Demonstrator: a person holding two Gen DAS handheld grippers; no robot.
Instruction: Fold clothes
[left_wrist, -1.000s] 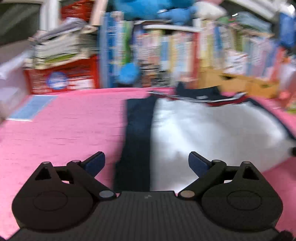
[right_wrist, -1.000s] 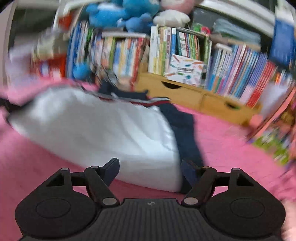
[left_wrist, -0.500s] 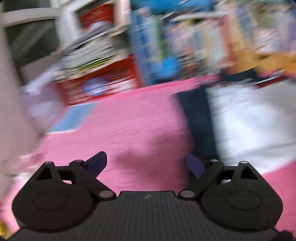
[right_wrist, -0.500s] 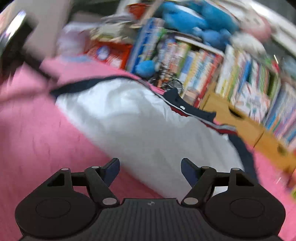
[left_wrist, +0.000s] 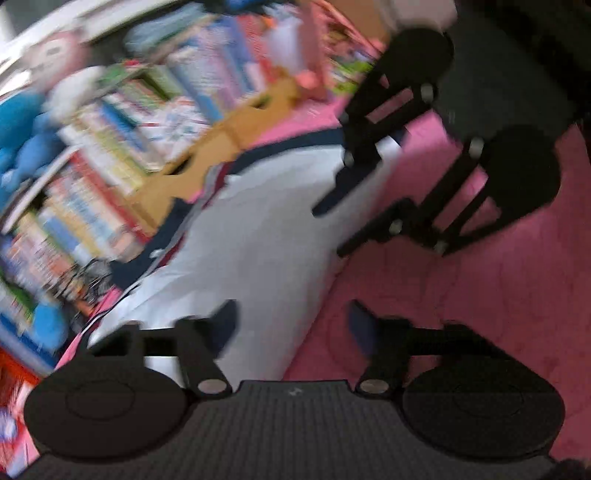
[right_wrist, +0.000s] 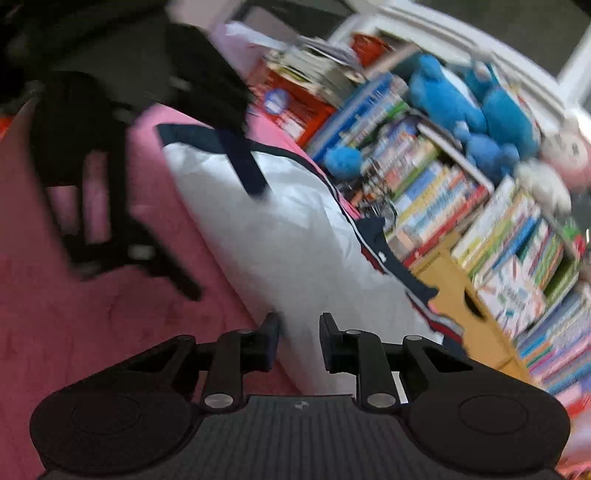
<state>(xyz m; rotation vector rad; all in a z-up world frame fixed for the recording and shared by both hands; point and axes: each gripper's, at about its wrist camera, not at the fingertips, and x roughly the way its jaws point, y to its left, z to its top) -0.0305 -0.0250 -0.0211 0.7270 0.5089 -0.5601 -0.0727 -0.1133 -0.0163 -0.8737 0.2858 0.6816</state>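
1. White garment with navy trim (left_wrist: 258, 229) lies flat on the pink blanket (left_wrist: 461, 295); collar end faces the bookshelf (right_wrist: 461, 192), long axis runs from there to the hem at the near edge.
2. Left gripper (left_wrist: 291, 325) at one hem corner, jaws half apart and closing, straddling the white edge; pads not visibly pressing.
3. Right gripper (right_wrist: 299, 332) at the other hem corner, jaws narrow and closing, white cloth in the gap; grip not clear.

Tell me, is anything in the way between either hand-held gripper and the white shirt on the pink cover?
Nothing visible. The white shirt lies directly ahead of the right hand-held gripper and the left hand-held gripper, both closing at its near edge.
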